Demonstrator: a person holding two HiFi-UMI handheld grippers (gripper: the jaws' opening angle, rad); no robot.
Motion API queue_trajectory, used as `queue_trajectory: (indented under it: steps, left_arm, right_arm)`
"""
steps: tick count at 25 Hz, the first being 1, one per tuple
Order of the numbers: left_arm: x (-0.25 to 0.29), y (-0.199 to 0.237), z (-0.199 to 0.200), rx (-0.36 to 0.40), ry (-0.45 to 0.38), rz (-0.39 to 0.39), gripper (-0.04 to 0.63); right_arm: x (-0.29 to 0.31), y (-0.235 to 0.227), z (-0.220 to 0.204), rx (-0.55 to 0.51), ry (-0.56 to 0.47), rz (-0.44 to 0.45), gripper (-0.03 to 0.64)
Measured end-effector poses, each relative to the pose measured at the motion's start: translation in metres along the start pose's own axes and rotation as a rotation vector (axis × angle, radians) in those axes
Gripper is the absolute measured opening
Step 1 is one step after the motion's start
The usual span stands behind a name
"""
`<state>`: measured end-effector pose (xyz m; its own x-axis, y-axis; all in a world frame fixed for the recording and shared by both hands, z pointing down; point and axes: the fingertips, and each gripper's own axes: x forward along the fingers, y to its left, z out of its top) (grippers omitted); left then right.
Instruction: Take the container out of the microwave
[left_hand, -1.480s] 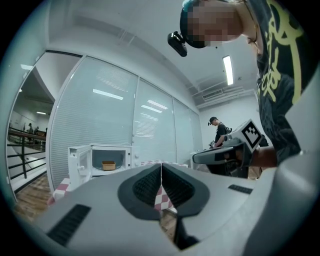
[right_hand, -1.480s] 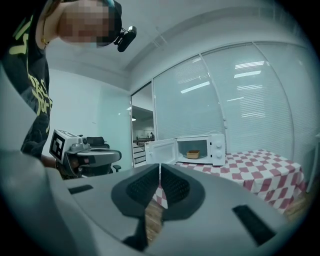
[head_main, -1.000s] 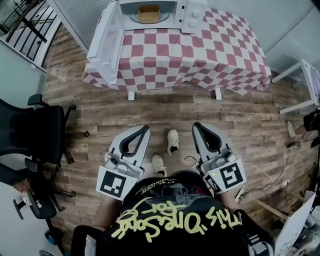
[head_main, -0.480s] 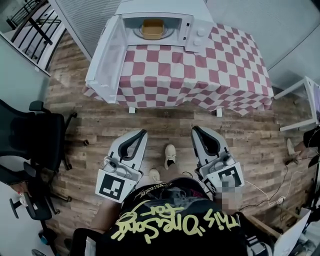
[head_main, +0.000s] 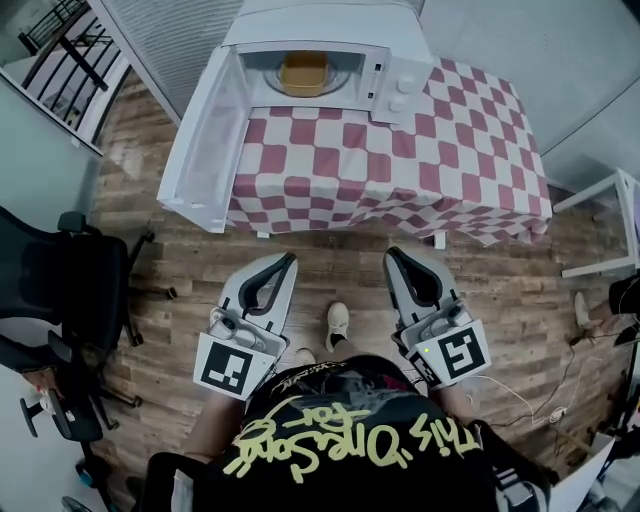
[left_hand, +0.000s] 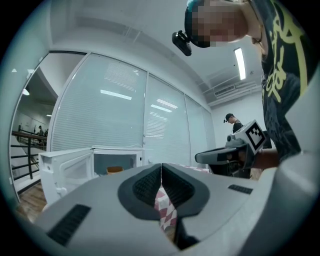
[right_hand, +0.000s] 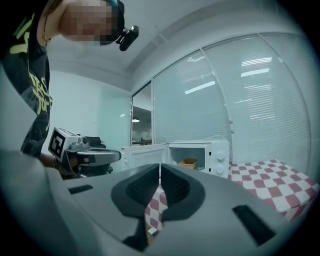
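The person stood on the wooden floor (head_main: 300, 235) facing a table (head_main: 437, 186) covered by a red-and-white checked cloth (head_main: 420, 150), well apart from it, with a gripper held out level in each hand. The left gripper (head_main: 289, 259) had its jaws pressed together with nothing between them. In its own view the dark pads (left_hand: 150, 186) met in a thin line, and only a strip of the checked cloth showed below them. The right gripper (head_main: 392, 252) was likewise closed and empty, its pads meeting the same way in its own view. Each gripper carried its marker cube at the rear, close to the person's black shirt (head_main: 330, 450) with yellow lettering. The white microwave (head_main: 395, 85) sat at the far left corner of the table. Its door (head_main: 205, 140) hung wide open to the left and reached out past the table's edge. The container (head_main: 303, 72), a tan, roughly square tub, rested inside the oven cavity, untouched and far from both grippers. Both gripper views showed it there through the open front. A black office chair (head_main: 60, 290) stood on the floor to the person's left, and part of a white side table (head_main: 610, 215) showed at the right edge. One light shoe (head_main: 338, 322) of the person was visible between the two grippers.
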<state>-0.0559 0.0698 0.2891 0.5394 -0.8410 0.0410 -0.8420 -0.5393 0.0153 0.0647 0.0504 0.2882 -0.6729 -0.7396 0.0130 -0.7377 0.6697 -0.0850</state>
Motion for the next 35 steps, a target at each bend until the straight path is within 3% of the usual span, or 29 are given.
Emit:
queue_trajectory:
  steps: [11, 21, 26, 35]
  left_arm:
    - [0.047, 0.008, 0.003, 0.004, -0.01, 0.025, 0.009]
    - [0.065, 0.018, 0.001, -0.066, -0.02, 0.047, 0.009]
    - [0.067, 0.027, -0.006, -0.004, 0.0, 0.034, 0.009]
    - [0.074, 0.026, -0.005, -0.012, 0.002, 0.044, 0.009]
  right_arm:
    - [0.025, -0.039, 0.001, 0.002, 0.006, 0.053, 0.012]
    - [0.041, -0.056, -0.002, 0.005, 0.012, 0.081, 0.012]
    - [0.042, -0.058, -0.003, 0.015, 0.019, 0.075, 0.012]
    - [0.043, -0.065, -0.002, 0.034, 0.013, 0.084, 0.012]
